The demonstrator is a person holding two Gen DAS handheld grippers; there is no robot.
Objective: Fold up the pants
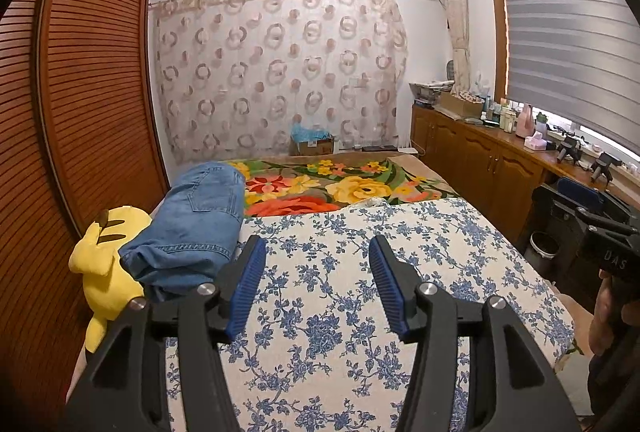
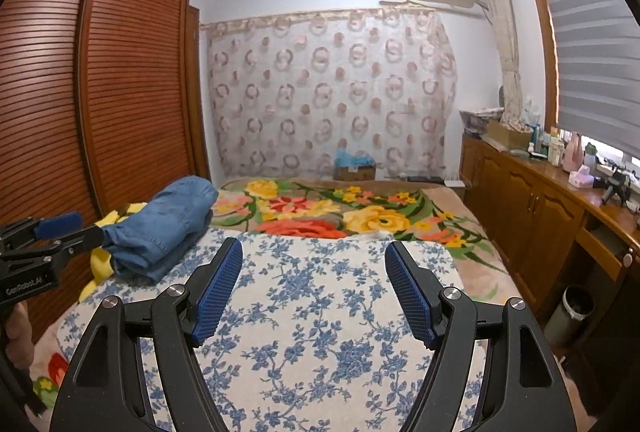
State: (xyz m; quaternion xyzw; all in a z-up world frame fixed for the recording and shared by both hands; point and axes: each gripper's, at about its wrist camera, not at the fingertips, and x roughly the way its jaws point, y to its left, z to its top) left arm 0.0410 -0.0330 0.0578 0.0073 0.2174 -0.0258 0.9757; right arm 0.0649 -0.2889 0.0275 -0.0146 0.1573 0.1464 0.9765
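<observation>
Folded blue jeans (image 1: 192, 228) lie in a stack at the left side of the bed, partly on a yellow plush toy (image 1: 106, 264). They also show in the right wrist view (image 2: 160, 228). My left gripper (image 1: 318, 252) is open and empty above the blue-flowered white cover (image 1: 340, 292), just right of the jeans. My right gripper (image 2: 314, 256) is open and empty above the same cover (image 2: 312, 312). The left gripper also shows at the left edge of the right wrist view (image 2: 60, 228), close to the jeans.
A bright flowered blanket (image 1: 340, 187) covers the far bed. A louvred wooden wardrobe (image 1: 80, 91) stands on the left. A wooden cabinet (image 1: 480, 159) with bottles runs along the right under the window, with a bin (image 1: 544, 248) beside the bed.
</observation>
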